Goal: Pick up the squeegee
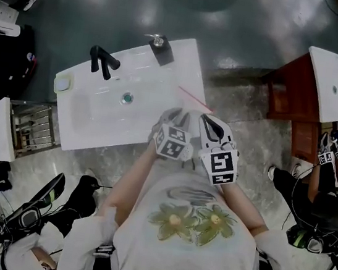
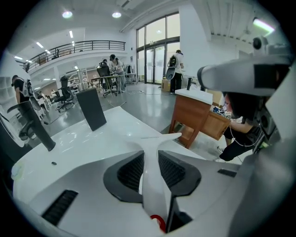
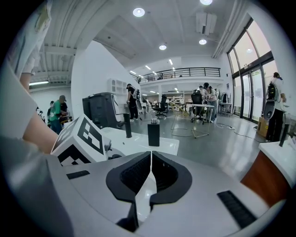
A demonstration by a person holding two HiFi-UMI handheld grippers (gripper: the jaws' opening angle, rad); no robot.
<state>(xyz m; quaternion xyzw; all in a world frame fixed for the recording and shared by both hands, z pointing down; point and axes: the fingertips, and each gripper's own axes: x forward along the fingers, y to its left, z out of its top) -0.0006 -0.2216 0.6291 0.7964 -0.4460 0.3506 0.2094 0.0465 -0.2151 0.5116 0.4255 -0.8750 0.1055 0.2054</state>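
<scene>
The squeegee point(image 2: 155, 159) is white, with a T-shaped head; its handle runs between the left gripper's jaws, and a red part shows at its base. In the head view its thin pink blade edge point(image 1: 194, 98) lies over the sink counter's near right corner. My left gripper point(image 2: 151, 162) is shut on the squeegee's handle and hangs over the white sink counter point(image 1: 97, 115). My right gripper point(image 3: 151, 159) is shut with nothing between its pads. In the head view it point(image 1: 212, 125) is close beside the left gripper point(image 1: 173, 116), on its right.
On the counter stand a black faucet point(image 1: 102, 61), a dark soap dispenser point(image 1: 159, 42) and a drain point(image 1: 127, 98). A wooden cabinet point(image 1: 288, 85) with a second white sink point(image 1: 335, 86) stands to the right. People sit at the right point(image 1: 321, 202) and the lower left.
</scene>
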